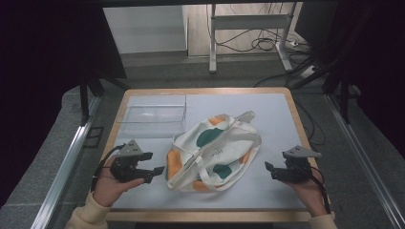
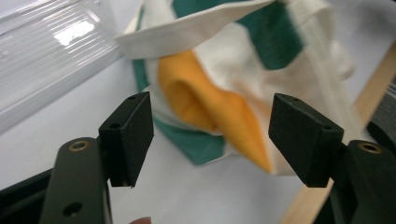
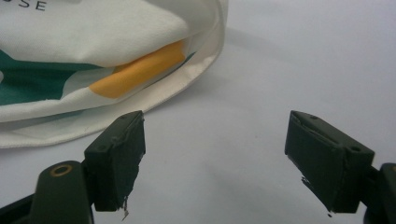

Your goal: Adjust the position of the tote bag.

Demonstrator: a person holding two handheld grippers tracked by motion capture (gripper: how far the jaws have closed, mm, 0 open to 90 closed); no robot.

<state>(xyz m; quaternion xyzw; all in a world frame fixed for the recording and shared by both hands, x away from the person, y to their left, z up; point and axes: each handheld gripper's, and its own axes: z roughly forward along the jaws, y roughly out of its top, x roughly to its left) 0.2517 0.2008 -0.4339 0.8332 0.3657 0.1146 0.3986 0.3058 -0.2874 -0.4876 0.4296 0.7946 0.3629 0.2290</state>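
A cream cloth tote bag [image 1: 215,151] with green and orange patches lies crumpled in the middle of the table, its straps loose on top. My left gripper [image 1: 154,163] is held just left of the bag, open and empty; in the left gripper view the bag [image 2: 224,93] sits a short way beyond the gripper [image 2: 212,140]. My right gripper [image 1: 270,171] hovers to the right of the bag, open and empty. In the right gripper view the bag's edge [image 3: 102,70] lies to the upper left of the gripper [image 3: 215,158].
A clear plastic box [image 1: 154,114] stands at the back left of the pale mat [image 1: 267,119], also seen as a ribbed clear wall [image 2: 51,51]. The wooden table edge [image 1: 205,215] runs along the front. Beyond the table are desk legs and cables [image 1: 267,43].
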